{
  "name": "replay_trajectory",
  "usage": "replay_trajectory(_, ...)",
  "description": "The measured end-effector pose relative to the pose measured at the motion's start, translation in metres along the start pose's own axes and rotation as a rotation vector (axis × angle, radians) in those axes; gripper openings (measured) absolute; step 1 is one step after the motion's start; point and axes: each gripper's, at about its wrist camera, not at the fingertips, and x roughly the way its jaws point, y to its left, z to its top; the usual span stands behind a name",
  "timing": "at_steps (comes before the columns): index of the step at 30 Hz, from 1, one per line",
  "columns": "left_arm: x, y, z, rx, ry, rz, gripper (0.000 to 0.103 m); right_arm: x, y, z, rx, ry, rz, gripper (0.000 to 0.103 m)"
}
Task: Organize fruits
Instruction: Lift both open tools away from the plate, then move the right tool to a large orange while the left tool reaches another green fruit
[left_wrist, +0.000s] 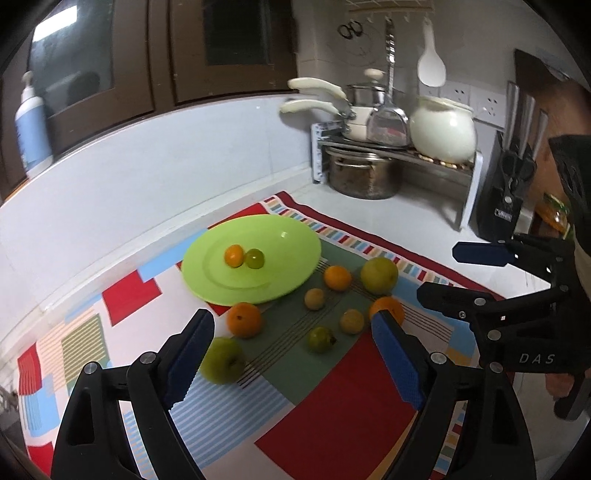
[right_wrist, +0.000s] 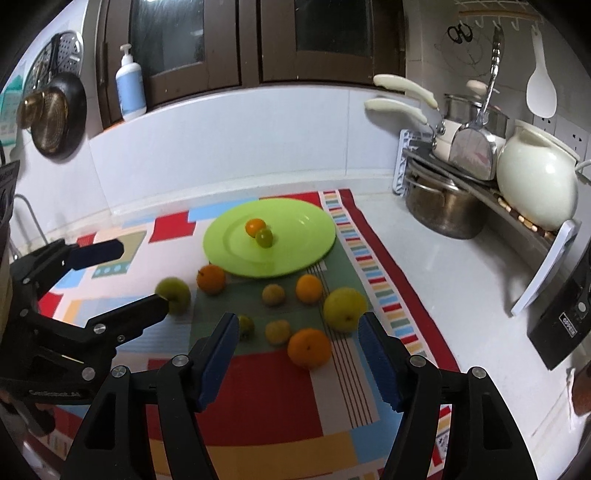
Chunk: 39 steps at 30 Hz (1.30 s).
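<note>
Nearest us, the left gripper (left_wrist: 293, 334) hangs with jaws spread, nothing between the pads; a green apple (left_wrist: 222, 360) lies just beside its left finger on the patterned mat (left_wrist: 332, 417). The right gripper (right_wrist: 297, 334) is likewise released and empty, above a large orange (right_wrist: 309, 348). We count eight loose fruits on the mat, near the lime-green plate (left_wrist: 291, 236). On the plate a small orange (left_wrist: 234, 256) and a small green fruit (left_wrist: 255, 258) sit touching.
</note>
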Motion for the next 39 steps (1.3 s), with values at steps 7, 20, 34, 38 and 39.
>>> replay_trajectory(7,0.032,-0.01,-0.009,0.047,0.052,-0.043,0.087,0.024,-0.01,-0.013,0.0,0.07,0.004,0.067)
replay_trajectory(20,0.096,-0.012,-0.026,0.057,0.192,-0.078,0.071,0.077,-0.015,-0.026,0.014,0.196,0.049,0.061)
replay_trajectory(34,0.115,-0.011,-0.031,-0.015,0.25,-0.147,0.028,0.101,-0.017,-0.03,0.052,0.237,0.087,0.044)
replay_trajectory(38,0.113,-0.009,-0.031,-0.044,0.239,-0.145,0.028,0.1,-0.015,-0.03,0.047,0.235,0.084,0.043)
replay_trajectory(39,0.111,-0.009,-0.031,-0.048,0.236,-0.144,0.028,0.1,-0.014,-0.03,0.046,0.233,0.087,0.043)
